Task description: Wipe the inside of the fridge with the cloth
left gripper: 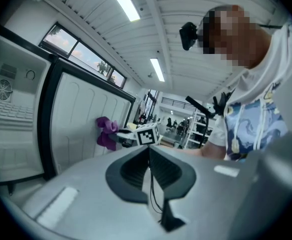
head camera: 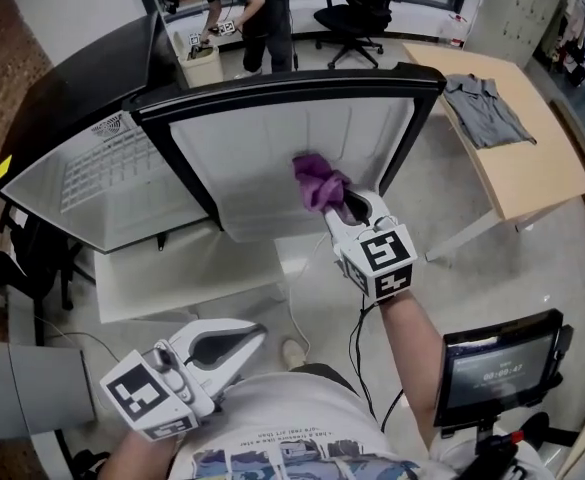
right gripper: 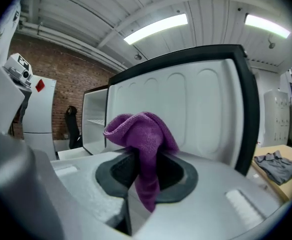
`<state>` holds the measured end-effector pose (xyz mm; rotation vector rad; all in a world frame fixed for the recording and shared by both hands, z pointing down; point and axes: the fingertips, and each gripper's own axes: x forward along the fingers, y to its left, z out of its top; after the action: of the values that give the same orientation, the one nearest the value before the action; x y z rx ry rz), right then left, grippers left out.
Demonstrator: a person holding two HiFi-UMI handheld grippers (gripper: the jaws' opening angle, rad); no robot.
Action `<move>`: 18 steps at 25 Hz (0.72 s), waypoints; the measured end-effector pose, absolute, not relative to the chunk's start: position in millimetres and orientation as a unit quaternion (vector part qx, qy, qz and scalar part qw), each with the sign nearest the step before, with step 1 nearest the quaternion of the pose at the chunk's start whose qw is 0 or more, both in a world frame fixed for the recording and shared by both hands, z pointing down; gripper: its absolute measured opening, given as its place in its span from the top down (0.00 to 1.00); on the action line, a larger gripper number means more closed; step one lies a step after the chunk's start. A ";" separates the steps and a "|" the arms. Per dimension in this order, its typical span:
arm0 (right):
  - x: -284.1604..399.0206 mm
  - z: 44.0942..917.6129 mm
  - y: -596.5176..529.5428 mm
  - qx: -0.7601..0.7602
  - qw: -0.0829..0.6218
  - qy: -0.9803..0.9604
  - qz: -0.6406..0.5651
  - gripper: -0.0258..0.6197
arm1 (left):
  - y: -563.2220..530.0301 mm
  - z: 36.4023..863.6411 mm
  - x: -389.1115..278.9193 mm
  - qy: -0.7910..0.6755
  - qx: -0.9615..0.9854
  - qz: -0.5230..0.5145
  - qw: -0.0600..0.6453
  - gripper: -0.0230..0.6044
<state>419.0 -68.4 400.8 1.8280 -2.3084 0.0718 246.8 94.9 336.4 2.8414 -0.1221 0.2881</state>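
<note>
The fridge stands open: its white interior [head camera: 102, 173] is at the left, and its black-framed door, white inner liner [head camera: 272, 143] facing me, is in the middle. My right gripper [head camera: 347, 206] is shut on a purple cloth [head camera: 317, 181], which it holds up in front of the door liner; contact cannot be told. In the right gripper view the cloth [right gripper: 141, 131] bunches above the closed jaws of the right gripper [right gripper: 143, 171] and hangs down between them, with the door liner [right gripper: 195, 109] behind it. My left gripper [head camera: 240, 344] is low by my body, shut and empty. Its view shows the cloth [left gripper: 106, 132] far off.
A wooden table [head camera: 532, 173] with a grey shirt [head camera: 487, 108] stands to the right of the door. Behind the fridge are an office chair [head camera: 357, 13], a bin [head camera: 200, 65] and a person [head camera: 247, 8]. A small screen [head camera: 497, 363] sits at the lower right. A white box [head camera: 182, 278] lies below the door.
</note>
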 end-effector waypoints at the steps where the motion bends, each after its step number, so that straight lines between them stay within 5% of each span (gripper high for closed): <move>1: 404.8 401.6 -71.8 0.604 0.099 -0.790 0.023 0.84 | 94.4 335.5 243.6 -0.046 0.984 0.100 0.141 0.95; 10: 296.6 432.3 -113.7 0.513 0.113 -0.850 0.026 0.84 | 76.8 339.2 200.7 -0.100 0.979 0.096 0.146 0.95; 18: 284.4 450.0 -128.5 0.509 0.133 -0.850 0.031 0.84 | 78.6 336.0 182.2 -0.123 0.975 0.100 0.154 0.95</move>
<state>284.4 -128.5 450.0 1.4760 -2.4652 0.0904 182.2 78.6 336.0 2.7964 -0.3528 0.2862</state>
